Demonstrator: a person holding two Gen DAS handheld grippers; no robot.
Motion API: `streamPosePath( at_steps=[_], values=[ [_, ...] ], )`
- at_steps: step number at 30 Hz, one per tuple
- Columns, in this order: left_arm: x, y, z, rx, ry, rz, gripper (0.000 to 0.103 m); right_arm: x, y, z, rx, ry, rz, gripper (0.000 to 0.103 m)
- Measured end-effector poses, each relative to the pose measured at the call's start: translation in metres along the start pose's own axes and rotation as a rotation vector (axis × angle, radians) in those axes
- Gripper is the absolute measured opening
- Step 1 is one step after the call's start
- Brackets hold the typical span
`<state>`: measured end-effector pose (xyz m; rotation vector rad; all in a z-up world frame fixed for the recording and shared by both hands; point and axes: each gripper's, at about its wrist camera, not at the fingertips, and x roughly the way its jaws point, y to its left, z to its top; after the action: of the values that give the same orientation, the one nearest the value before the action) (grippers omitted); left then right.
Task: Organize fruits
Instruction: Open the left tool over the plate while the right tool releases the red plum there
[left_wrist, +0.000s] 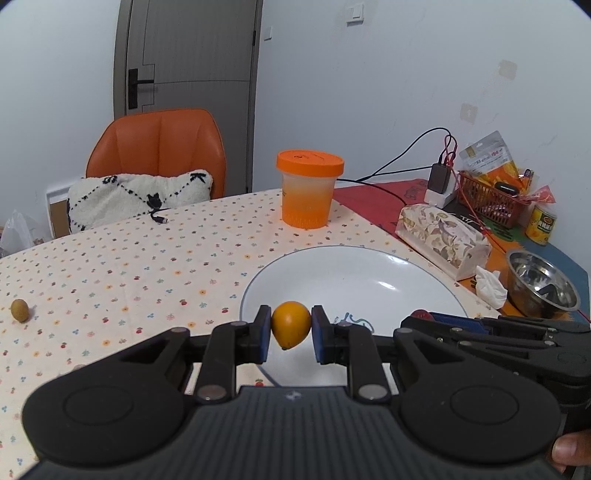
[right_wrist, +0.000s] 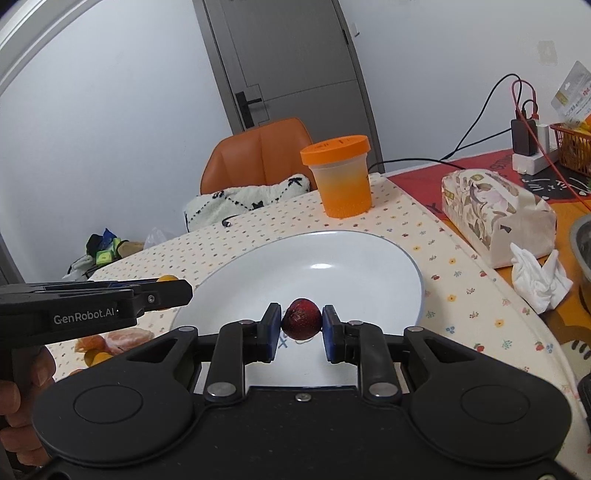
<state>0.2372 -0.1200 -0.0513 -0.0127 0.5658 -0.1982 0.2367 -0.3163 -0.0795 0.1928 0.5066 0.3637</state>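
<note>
Left wrist view: left gripper (left_wrist: 290, 334) clamps an orange fruit (left_wrist: 290, 325) above the white plate (left_wrist: 369, 273); right gripper (right_wrist: 301, 330) clamps a dark red fruit (right_wrist: 301, 319) over it. Plate holds nothing yet; a green fruit (left_wrist: 19, 310) waits well left.

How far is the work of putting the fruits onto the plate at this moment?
Done: nothing visible; the white plate holds no fruit.
In hand: the left gripper is shut on a small orange fruit, the right gripper on a dark red fruit, both over the plate's near rim.
Left: release both, then fetch the olive-coloured fruit and the peeled orange segments lying on the tablecloth.
</note>
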Motion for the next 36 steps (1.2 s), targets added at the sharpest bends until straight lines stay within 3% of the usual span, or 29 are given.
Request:
streamPosePath(
  at_steps=[8,21,23,25,28,31,36],
  values=[
    [0.017,-0.007,0.002,0.003,0.028,-0.007,0.021,0.003,-0.007,0.001,0.008,-0.002,-0.012,0.027],
    [0.023,-0.019,0.004,0.004,0.034,-0.011,0.025,-0.025,-0.021,-0.001,0.044,-0.061,-0.031,0.029],
    [0.022,-0.019,0.005,-0.003,0.045,0.001,0.031,-0.03,-0.024,-0.002,0.055,-0.067,-0.035,0.031],
    [0.02,-0.017,0.006,-0.012,0.056,0.012,0.053,-0.033,-0.026,-0.002,0.069,-0.073,-0.036,0.032],
    [0.011,-0.018,0.006,-0.004,0.034,0.048,0.076,-0.038,-0.026,-0.004,0.074,-0.08,-0.035,0.037],
    [0.0,-0.021,0.005,0.027,0.003,0.094,0.087,-0.04,-0.025,-0.006,0.072,-0.086,-0.035,0.048],
    [-0.01,-0.022,0.004,0.032,0.013,0.127,0.093,-0.045,-0.02,-0.01,0.071,-0.108,-0.048,0.076]
  ],
)
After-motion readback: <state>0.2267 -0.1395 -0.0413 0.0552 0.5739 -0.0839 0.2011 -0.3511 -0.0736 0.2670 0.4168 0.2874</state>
